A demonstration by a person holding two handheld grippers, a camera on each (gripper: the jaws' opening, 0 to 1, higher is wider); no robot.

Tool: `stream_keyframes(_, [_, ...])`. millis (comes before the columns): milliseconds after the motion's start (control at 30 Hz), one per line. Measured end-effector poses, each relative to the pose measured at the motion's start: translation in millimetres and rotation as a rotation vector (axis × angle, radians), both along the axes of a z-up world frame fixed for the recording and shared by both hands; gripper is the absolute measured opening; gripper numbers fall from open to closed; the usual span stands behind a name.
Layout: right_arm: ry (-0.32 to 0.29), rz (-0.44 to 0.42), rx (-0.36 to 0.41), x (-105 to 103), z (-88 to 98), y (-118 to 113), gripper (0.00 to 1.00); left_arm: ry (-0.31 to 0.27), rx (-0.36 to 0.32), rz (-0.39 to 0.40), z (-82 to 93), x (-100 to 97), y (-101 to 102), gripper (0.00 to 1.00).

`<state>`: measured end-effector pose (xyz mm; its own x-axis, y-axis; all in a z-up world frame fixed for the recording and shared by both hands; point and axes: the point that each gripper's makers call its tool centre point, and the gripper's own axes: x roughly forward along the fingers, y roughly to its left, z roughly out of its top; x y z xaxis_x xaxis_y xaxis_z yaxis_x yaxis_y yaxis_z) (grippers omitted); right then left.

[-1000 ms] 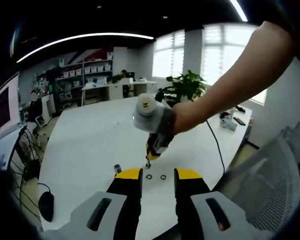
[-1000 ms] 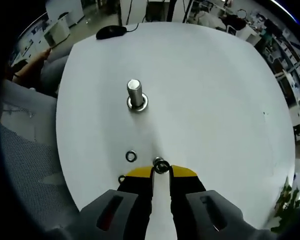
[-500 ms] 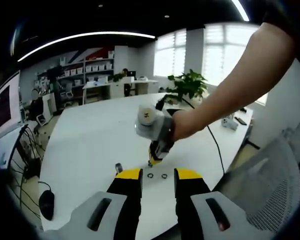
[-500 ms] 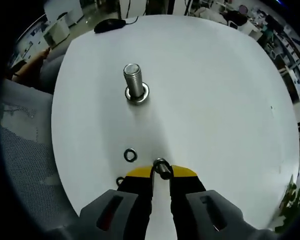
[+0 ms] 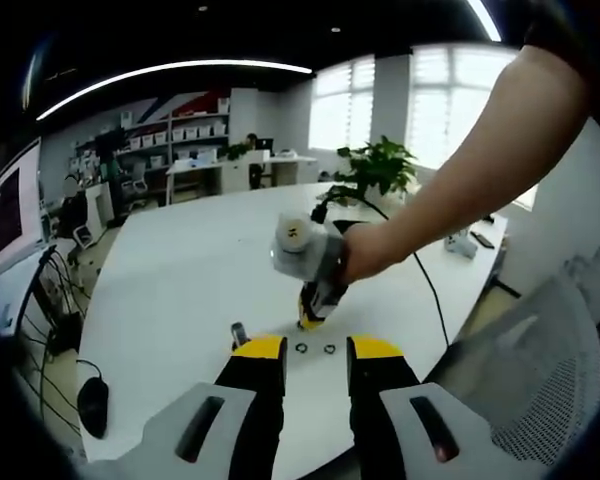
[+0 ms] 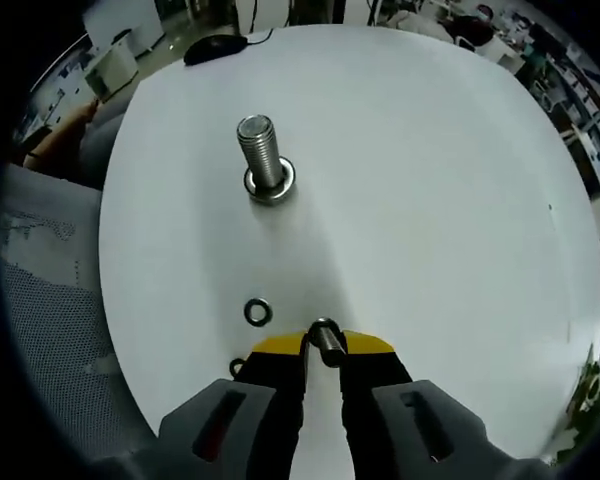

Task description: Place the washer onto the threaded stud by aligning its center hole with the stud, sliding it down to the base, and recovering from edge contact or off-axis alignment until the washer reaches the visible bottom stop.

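Note:
A threaded steel stud (image 6: 260, 152) stands upright on the white table (image 6: 430, 200), with one washer (image 6: 272, 186) lying around its base. My right gripper (image 6: 323, 345) is shut on a small metal washer (image 6: 325, 334), held well short of the stud and above the table. A loose washer (image 6: 257, 311) lies between the gripper and the stud, and another (image 6: 239, 366) peeks out beside the left jaw. In the left gripper view the right gripper (image 5: 308, 318), held by a hand, hovers over two loose washers (image 5: 315, 348), with the stud (image 5: 237, 333) to their left. My left gripper (image 5: 315, 350) is open and holds nothing.
A black mouse (image 6: 215, 45) lies at the far table edge and shows as the mouse (image 5: 92, 408) at lower left. A mesh chair (image 6: 40, 330) stands beside the table. A black cable (image 5: 430, 290) runs across the table near a potted plant (image 5: 375, 170).
The right gripper has tilted and shifted with its washer, so the stud sits higher and looks larger in its view. In the left gripper view it has dropped slightly toward the table.

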<state>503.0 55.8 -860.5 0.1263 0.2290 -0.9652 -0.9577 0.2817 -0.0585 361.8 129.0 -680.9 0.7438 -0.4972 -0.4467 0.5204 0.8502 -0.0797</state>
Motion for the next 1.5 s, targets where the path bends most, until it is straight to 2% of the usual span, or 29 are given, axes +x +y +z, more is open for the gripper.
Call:
stream_keyframes(167, [-0.014, 0.023, -0.005, 1.4, -1.5, -0.7, 0.15, 0.001, -0.015, -0.001, 1.4, -0.2, -1.4, 0.22])
stream_keyframes(367, [-0.002, 0.022, -0.017, -1.2, -4.9, -4.9, 0.15, 0.003, -0.013, 0.002, 0.7, 0.2, -1.0, 0.22])
stream_keyframes(600, [-0.003, 0.010, 0.000, -5.8, -1.6, -10.1, 0.16, 0.007, -0.005, -0.001, -0.7, -0.2, -1.6, 0.22])
stream_keyframes(733, [-0.001, -0.031, 0.014, -5.9, -0.1, -16.5, 0.16, 0.008, -0.004, 0.000, -1.0, -0.1, -1.3, 0.22])
stream_keyframes(1167, [-0.006, -0.077, 0.042, -22.7, 3.4, -31.5, 0.16, 0.010, 0.007, -0.016, -2.1, -1.4, -4.1, 0.22])
stream_keyframes(1500, [-0.011, -0.081, 0.036, -34.2, 3.6, -40.1, 0.17, 0.008, 0.016, -0.025, -2.6, -2.5, -5.2, 0.22])
